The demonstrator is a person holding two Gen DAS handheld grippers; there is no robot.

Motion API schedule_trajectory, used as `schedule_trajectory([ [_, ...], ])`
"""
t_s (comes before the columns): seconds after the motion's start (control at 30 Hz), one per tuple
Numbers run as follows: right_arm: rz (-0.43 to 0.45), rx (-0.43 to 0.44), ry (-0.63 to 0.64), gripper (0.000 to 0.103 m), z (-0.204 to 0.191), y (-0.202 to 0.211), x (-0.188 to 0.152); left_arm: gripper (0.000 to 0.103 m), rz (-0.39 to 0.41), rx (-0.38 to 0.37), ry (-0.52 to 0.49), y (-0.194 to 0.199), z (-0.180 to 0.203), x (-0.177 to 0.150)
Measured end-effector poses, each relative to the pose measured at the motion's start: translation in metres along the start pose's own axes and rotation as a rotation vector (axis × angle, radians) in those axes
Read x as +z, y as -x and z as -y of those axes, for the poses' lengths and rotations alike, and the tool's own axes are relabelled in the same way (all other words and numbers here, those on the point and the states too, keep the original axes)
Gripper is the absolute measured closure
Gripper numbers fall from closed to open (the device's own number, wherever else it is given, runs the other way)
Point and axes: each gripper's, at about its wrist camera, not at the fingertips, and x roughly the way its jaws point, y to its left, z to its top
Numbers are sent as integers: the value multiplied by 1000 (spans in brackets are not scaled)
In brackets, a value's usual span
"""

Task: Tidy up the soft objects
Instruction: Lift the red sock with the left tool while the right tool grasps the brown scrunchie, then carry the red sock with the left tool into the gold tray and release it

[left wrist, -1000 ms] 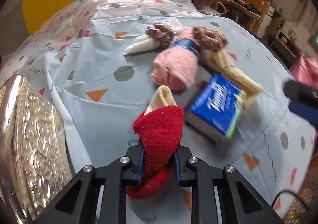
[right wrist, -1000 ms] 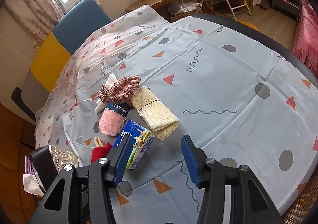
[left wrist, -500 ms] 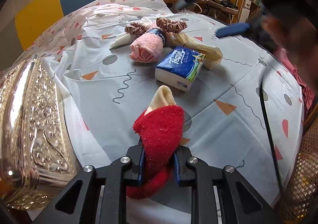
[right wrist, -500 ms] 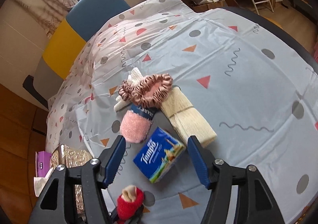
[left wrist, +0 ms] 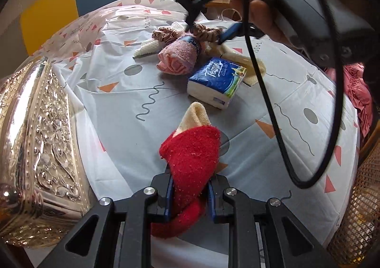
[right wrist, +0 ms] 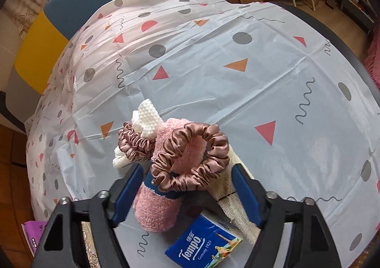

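My left gripper (left wrist: 190, 187) is shut on a red fuzzy sock (left wrist: 192, 156) with a cream sock tip (left wrist: 197, 113) poking out of it, held above the near part of the tablecloth. My right gripper (right wrist: 187, 168) hangs over the pile, jaws closing. Between the jaws lie a brown satin scrunchie (right wrist: 190, 153) and a pink rolled sock (right wrist: 159, 206); the blue pads (right wrist: 129, 187) do not press on either. The left wrist view shows the right gripper (left wrist: 205, 33) above the pink sock (left wrist: 180, 58).
A second scrunchie (right wrist: 133, 139), a white waffle cloth (right wrist: 149, 113), a cream cloth (right wrist: 239, 218) and a blue tissue pack (left wrist: 216, 80) sit in the pile. A silver embossed box (left wrist: 35, 137) stands at the left edge. A black cable (left wrist: 268, 101) dangles across.
The right gripper has travelled over the tissue pack to the pink sock and scrunchie, its jaws widening and then narrowing. The left gripper drew back with the red sock, then held still.
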Motion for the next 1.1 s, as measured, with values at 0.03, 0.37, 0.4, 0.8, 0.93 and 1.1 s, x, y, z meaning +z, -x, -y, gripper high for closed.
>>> schedule_trajectory([
  [0.03, -10, 12, 16, 62, -1, -1, -2, 80, 1, 0, 2, 0, 0, 0],
  [0.37, 121, 60, 135, 87, 19, 60, -46, 78, 13, 24, -1, 0, 2, -1],
  [0.4, 121, 56, 147, 87, 23, 64, -53, 78, 12, 29, -5, 0, 3, -1],
  [0.8, 58, -112, 235, 87, 69, 48, -114, 82, 20, 0, 27, 22, 6, 51],
  [0.93, 19, -111, 282, 87, 62, 40, -118, 82, 75, 2, 96, 45, -18, 97],
  [1.1, -2, -155, 361, 87, 53, 32, -126, 82, 142, 45, 234, 75, -78, 141],
])
